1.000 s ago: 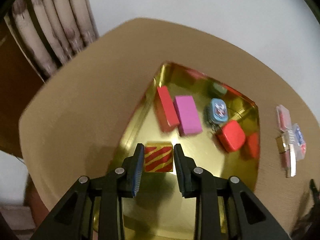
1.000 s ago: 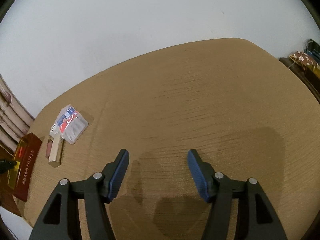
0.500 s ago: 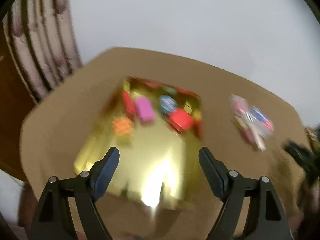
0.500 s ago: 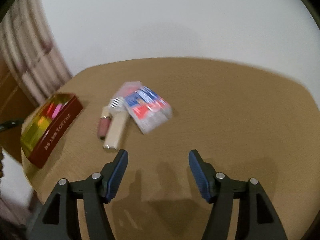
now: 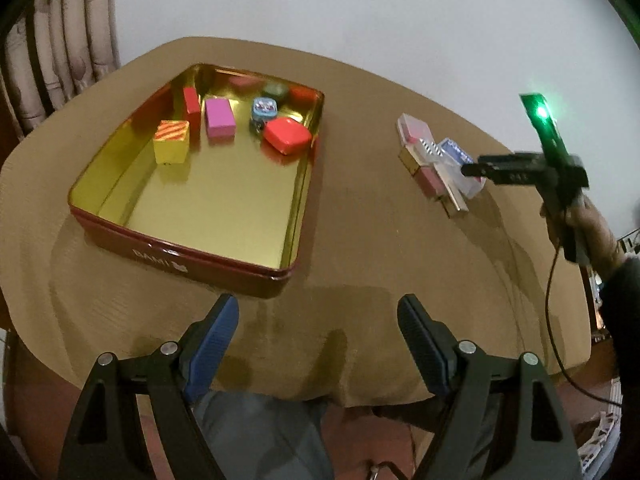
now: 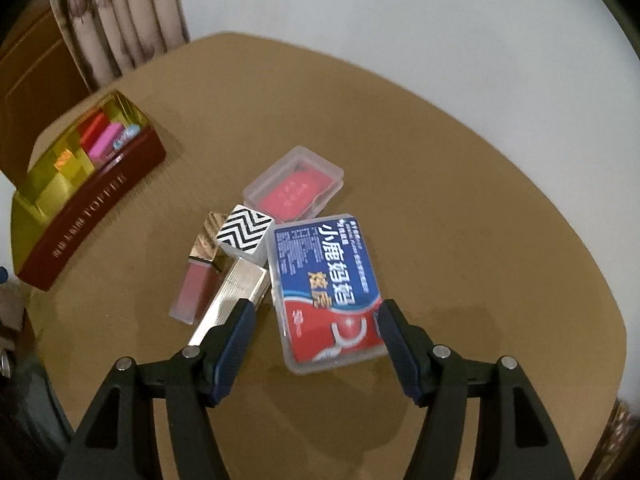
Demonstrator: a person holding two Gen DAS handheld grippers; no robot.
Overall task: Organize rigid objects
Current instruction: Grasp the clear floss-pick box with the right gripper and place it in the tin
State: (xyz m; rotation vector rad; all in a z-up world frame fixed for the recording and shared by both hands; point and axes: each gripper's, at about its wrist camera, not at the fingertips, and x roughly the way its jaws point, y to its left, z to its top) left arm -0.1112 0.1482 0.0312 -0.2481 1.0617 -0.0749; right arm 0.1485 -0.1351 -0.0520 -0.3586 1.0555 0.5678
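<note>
A red tin with a gold inside point(image 5: 100, 184) holds a striped yellow block point(image 5: 172, 141), a red block point(image 5: 191, 105), a pink block point(image 5: 219, 117), a small blue tin point(image 5: 264, 109) and a red case point(image 5: 287, 135). My left gripper point(image 5: 318, 338) is open and empty, pulled back over the table's near edge. My right gripper point(image 6: 314, 328) is open, its fingers on either side of the near end of a clear blue-and-red labelled box point(image 6: 326, 288). Beside that box lie a zigzag cube point(image 6: 245, 233), a gold bar point(image 6: 230, 300), a pink tube point(image 6: 196, 276) and a clear case with a red card point(image 6: 296, 189).
The tin also shows at the left in the right wrist view point(image 6: 86, 204). The round brown table point(image 6: 480, 208) ends at a white wall. Curtains point(image 6: 120, 20) hang at the back left. The right gripper and the hand holding it show in the left wrist view point(image 5: 532, 168).
My left gripper let go of the striped block in the tin, opened wide and drew back to the table's edge. My right gripper swung left and closed in on the labelled box.
</note>
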